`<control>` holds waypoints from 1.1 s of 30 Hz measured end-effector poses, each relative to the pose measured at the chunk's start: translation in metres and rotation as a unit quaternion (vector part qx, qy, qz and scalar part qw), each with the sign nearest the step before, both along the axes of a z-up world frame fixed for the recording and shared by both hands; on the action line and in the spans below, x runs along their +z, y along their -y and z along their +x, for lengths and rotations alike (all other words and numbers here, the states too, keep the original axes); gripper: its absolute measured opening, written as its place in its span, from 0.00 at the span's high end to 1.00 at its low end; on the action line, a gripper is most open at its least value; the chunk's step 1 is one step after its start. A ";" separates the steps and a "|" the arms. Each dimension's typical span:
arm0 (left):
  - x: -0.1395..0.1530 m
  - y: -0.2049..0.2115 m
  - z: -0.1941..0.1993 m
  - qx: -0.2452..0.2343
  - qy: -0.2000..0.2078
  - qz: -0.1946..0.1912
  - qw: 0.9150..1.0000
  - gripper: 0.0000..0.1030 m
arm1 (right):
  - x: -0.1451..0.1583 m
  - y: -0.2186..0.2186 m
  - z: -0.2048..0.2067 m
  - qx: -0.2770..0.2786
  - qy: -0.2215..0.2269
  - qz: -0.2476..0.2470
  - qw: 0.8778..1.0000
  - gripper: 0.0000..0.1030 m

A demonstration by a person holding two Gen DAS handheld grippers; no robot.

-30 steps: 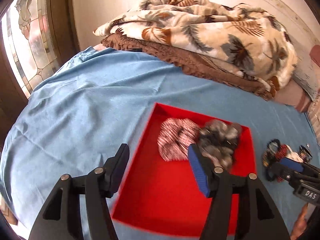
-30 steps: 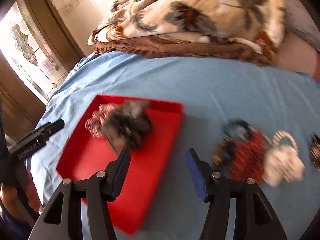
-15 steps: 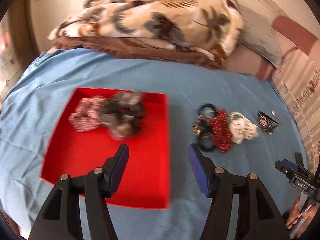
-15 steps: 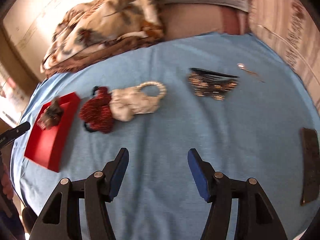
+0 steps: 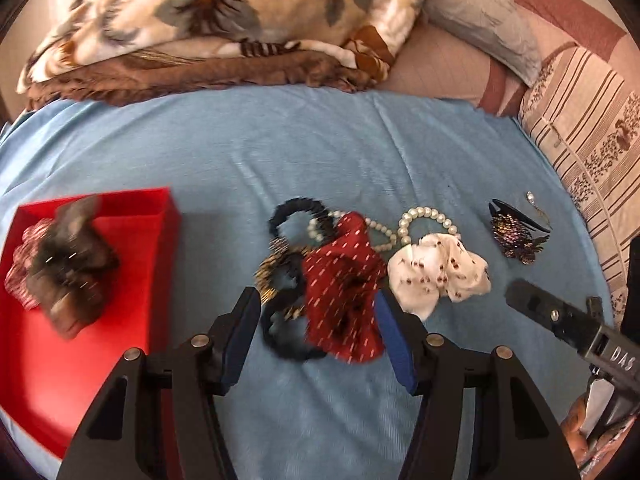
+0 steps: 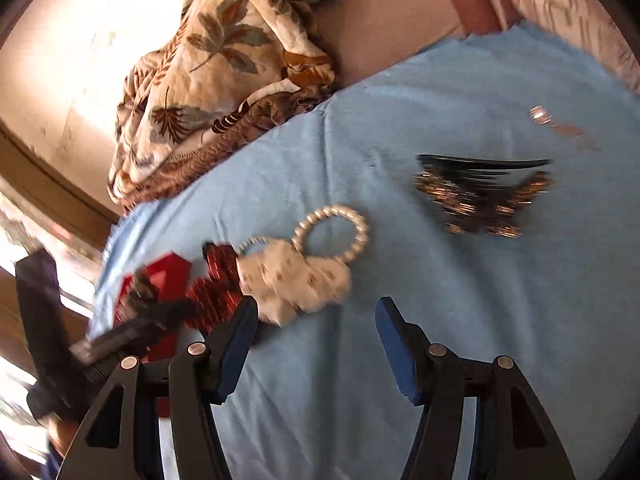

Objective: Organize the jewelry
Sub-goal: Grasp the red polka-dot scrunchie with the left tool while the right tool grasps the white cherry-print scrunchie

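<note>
My left gripper (image 5: pixel 316 320) is open, its fingers either side of a red dotted scrunchie (image 5: pixel 340 280) on the blue sheet. Dark hair bands (image 5: pixel 288 280), a pearl bracelet (image 5: pixel 426 220), a white scrunchie (image 5: pixel 440 272) and a beaded black hair clip (image 5: pixel 516 232) lie beside it. A red tray (image 5: pixel 80 360) at left holds a grey scrunchie (image 5: pixel 68 268) and a striped one. My right gripper (image 6: pixel 316 340) is open and empty, just in front of the white scrunchie (image 6: pixel 296 284). The hair clip (image 6: pixel 480 192) lies farther right.
A folded leaf-print blanket (image 5: pixel 208 24) and pillows (image 5: pixel 480 24) line the back of the bed. A small earring (image 5: pixel 534 204) lies by the clip. The right gripper shows at the right edge of the left wrist view (image 5: pixel 568 328).
My left gripper has swung right from over the red tray to the red scrunchie. My right gripper has swung right, then come back towards the white scrunchie.
</note>
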State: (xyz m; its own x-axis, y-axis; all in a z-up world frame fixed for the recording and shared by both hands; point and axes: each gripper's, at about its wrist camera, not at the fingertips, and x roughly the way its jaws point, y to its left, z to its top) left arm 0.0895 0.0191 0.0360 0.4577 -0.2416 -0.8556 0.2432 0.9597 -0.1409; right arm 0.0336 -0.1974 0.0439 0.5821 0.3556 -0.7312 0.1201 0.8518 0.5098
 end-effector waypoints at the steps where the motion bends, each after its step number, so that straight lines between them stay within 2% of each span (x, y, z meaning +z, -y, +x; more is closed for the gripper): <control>1: -0.005 0.004 0.005 -0.004 -0.003 0.004 1.000 0.52 | -0.004 -0.003 0.009 -0.002 -0.003 0.009 1.000 0.36; 2: -0.010 0.007 0.008 -0.007 -0.008 0.005 1.000 0.71 | -0.007 -0.006 0.015 -0.002 -0.007 0.012 1.000 0.36; 3: -0.015 0.010 0.011 -0.010 -0.016 0.007 1.000 0.86 | -0.011 -0.009 0.022 -0.001 -0.011 0.012 1.000 0.36; 4: -0.019 0.012 0.013 -0.011 -0.027 0.005 1.000 0.95 | -0.015 -0.013 0.028 0.001 -0.017 0.011 1.000 0.43; 5: -0.020 0.011 0.012 -0.010 -0.026 0.001 1.000 0.95 | -0.020 -0.016 0.034 0.006 -0.024 0.011 1.000 0.52; 6: -0.018 0.011 0.010 -0.010 -0.022 -0.001 1.000 0.95 | -0.025 -0.019 0.037 0.013 -0.032 0.014 0.999 0.75; 7: -0.015 0.009 0.005 -0.012 -0.019 -0.003 1.000 0.96 | -0.028 -0.020 0.039 0.019 -0.039 0.019 0.999 0.84; 9: -0.005 0.005 -0.008 -0.017 -0.013 -0.015 1.000 0.96 | -0.028 -0.021 0.032 0.019 -0.037 0.024 0.999 0.88; 12: 0.017 -0.009 -0.038 -0.024 -0.009 -0.056 0.998 0.96 | -0.016 -0.014 0.010 0.019 -0.025 0.033 0.999 0.89; 15: 0.027 -0.023 -0.069 -0.034 -0.021 -0.104 0.994 0.95 | -0.002 -0.002 -0.025 0.019 -0.017 0.056 0.998 0.89; 17: 0.022 -0.032 -0.089 -0.039 -0.039 -0.130 0.990 0.95 | 0.004 0.004 -0.053 0.023 -0.015 0.072 0.997 0.89; 19: 0.009 -0.037 -0.103 -0.037 -0.050 -0.117 0.991 0.93 | 0.005 0.006 -0.076 0.028 -0.014 0.071 0.997 0.85; 20: 0.001 -0.040 -0.106 -0.025 -0.053 -0.093 0.994 0.90 | 0.004 0.006 -0.085 0.028 -0.016 0.054 0.998 0.84; 21: -0.004 -0.043 -0.110 -0.014 -0.052 -0.071 0.996 0.90 | 0.002 0.006 -0.092 0.026 -0.016 0.029 0.999 0.70; 22: -0.006 -0.045 -0.114 -0.004 -0.045 -0.051 0.998 0.90 | 0.000 0.007 -0.098 0.020 -0.015 0.001 1.000 0.50; 24: -0.002 -0.051 -0.124 0.007 -0.029 -0.039 0.999 0.86 | -0.001 0.010 -0.110 -0.005 -0.003 -0.053 0.999 0.38; 25: 0.000 -0.055 -0.129 0.012 -0.024 -0.039 0.999 0.76 | -0.002 0.013 -0.114 -0.013 0.001 -0.061 0.998 0.38; 26: 0.002 -0.059 -0.135 0.021 -0.017 -0.038 0.999 0.61 | -0.004 0.016 -0.115 -0.020 0.002 -0.065 0.998 0.38; 28: 0.002 -0.070 -0.146 0.051 -0.007 -0.039 0.998 0.50 | -0.004 0.018 -0.115 -0.028 0.008 -0.073 0.997 0.38; 33: -0.004 -0.090 -0.158 0.085 -0.027 -0.057 0.994 0.50 | -0.001 0.012 -0.119 -0.016 0.023 -0.088 0.996 0.38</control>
